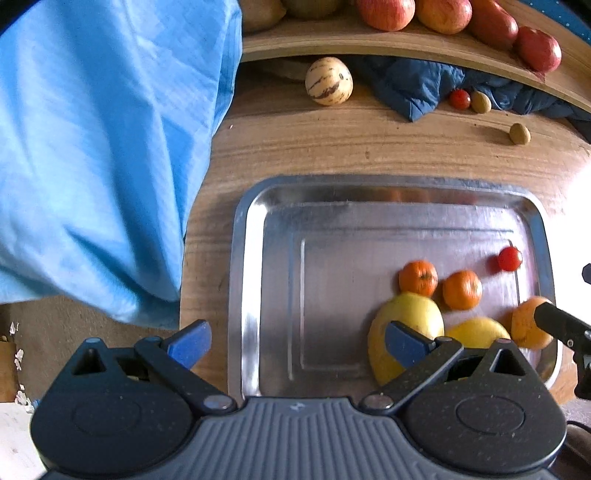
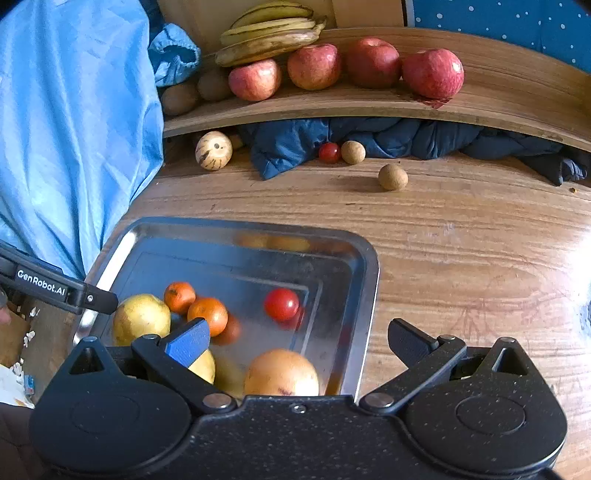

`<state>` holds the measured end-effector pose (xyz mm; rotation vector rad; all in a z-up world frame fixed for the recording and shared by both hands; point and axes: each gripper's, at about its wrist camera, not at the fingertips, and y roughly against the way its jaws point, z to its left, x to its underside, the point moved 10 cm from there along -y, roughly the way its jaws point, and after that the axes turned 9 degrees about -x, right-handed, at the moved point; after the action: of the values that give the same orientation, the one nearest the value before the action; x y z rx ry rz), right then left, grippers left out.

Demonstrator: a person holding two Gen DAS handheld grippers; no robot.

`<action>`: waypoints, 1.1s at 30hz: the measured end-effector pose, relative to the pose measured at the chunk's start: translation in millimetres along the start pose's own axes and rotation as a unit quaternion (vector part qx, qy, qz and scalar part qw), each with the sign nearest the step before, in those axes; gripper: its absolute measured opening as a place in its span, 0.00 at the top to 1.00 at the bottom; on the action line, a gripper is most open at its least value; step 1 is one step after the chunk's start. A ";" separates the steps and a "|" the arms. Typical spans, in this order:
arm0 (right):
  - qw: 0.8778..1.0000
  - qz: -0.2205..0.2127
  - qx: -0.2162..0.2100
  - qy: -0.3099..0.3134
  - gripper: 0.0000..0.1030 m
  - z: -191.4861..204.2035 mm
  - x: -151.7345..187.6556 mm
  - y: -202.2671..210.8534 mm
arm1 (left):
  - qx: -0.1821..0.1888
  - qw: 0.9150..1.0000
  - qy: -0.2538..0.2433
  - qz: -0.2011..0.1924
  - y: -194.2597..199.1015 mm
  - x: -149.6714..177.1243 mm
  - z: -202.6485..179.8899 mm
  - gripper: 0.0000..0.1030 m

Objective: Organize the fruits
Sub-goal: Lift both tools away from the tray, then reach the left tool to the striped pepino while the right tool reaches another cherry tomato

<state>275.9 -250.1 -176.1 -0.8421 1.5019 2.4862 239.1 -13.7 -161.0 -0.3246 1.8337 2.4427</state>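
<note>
Left wrist view: I am holding my left claw spread wide and gripping nothing, low over the near edge of the metal tray. The tray's fruit is lying ahead and to the right of this claw: one large yellow pear partly behind the right finger, one lemon, two mandarins, one cherry tomato and one larger orange fruit at the right rim, with my other claw's finger reaching in beside it. Loose on the wooden table beyond the tray I am counting one striped melon, one red tomato and two small brown fruits.

Right wrist view: I am keeping my right claw likewise open and empty, above the tray's near right corner. The loose pieces are lying straight ahead, well apart from it: the nearer brown fruit slightly right of centre, the tomato and second brown fruit against the dark blue cloth, the melon far left. On the shelf I am counting four red apples, one bunch of bananas and two brownish fruits at its left end.

Judgement: the nearer brown fruit falls to the right claw; the melon sits closer to the left. The round fruits offer no long axis to align with.
</note>
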 end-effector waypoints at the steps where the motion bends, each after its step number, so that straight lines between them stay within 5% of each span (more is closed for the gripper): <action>1: 1.000 -0.002 0.000 -0.002 0.01 -1.3 -2.3 -1.6 | -0.001 1.000 0.000 0.000 -1.0 -3.8 -1.1 0.01; 27: 1.000 -0.016 0.007 -0.025 0.01 -26.4 -56.8 -48.8 | 0.009 0.999 0.005 -0.034 -35.0 -124.7 -29.3 0.01; 33: 0.999 -0.037 0.004 -0.013 0.01 -22.7 -79.8 -58.3 | 0.015 0.998 0.041 -0.044 -44.5 -148.3 -23.0 0.01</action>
<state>373.5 -225.7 -188.7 -0.8450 1.4436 2.4273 394.8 -12.6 -177.8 -0.5002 1.8437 2.3736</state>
